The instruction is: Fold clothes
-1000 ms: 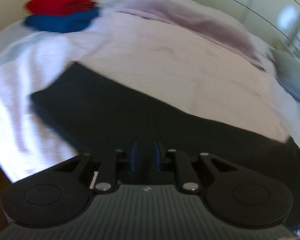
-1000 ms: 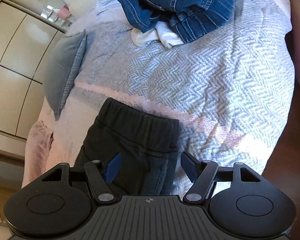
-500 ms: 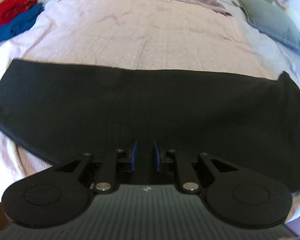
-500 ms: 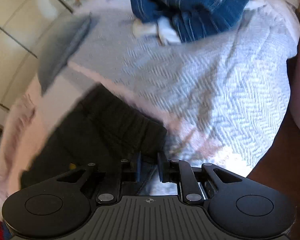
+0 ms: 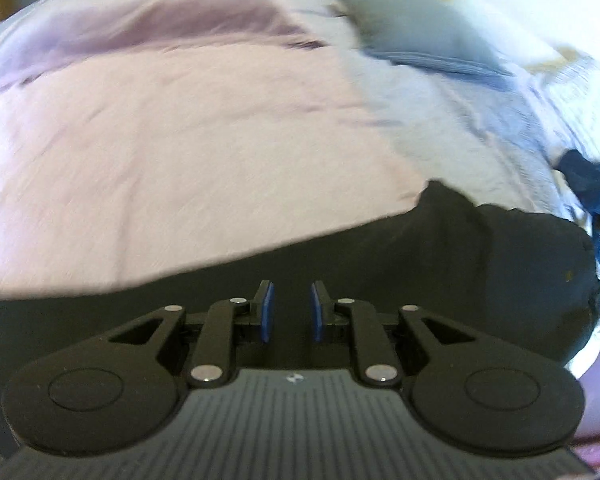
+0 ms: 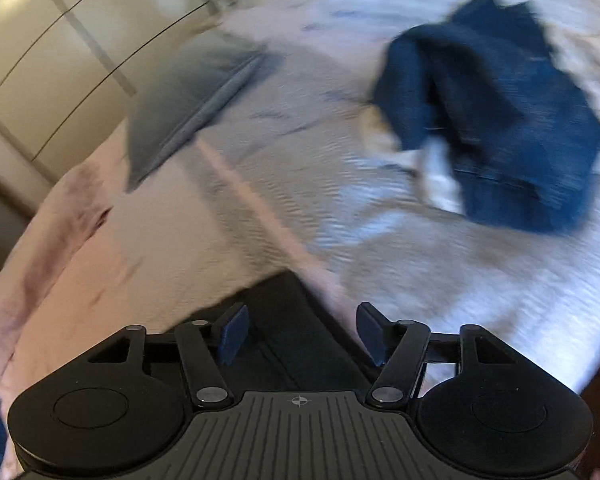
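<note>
Black trousers [image 5: 440, 264] lie across the pink bedsheet [image 5: 180, 140], with the bunched waist end at the right. My left gripper [image 5: 291, 312] sits low on them, its blue pads [image 5: 267, 312] nearly together, and dark cloth fills the narrow gap. In the right wrist view a corner of the trousers [image 6: 288, 320] lies under my right gripper [image 6: 300, 334]. Its jaws are opening, wide apart, and the pads [image 6: 234, 330] do not touch the cloth. The picture is blurred by motion.
A pile of blue jeans [image 6: 500, 128] over something white lies on the grey-white herringbone blanket [image 6: 420, 280]. A grey pillow [image 5: 420, 36] sits at the head of the bed, with cream wardrobe doors [image 6: 40, 60] beyond. The bed edge is close at the right.
The right gripper shut over the trousers' waist, then opened again and swung up and away. The left wrist view swept from the leg end to the waist end, its pads staying narrow.
</note>
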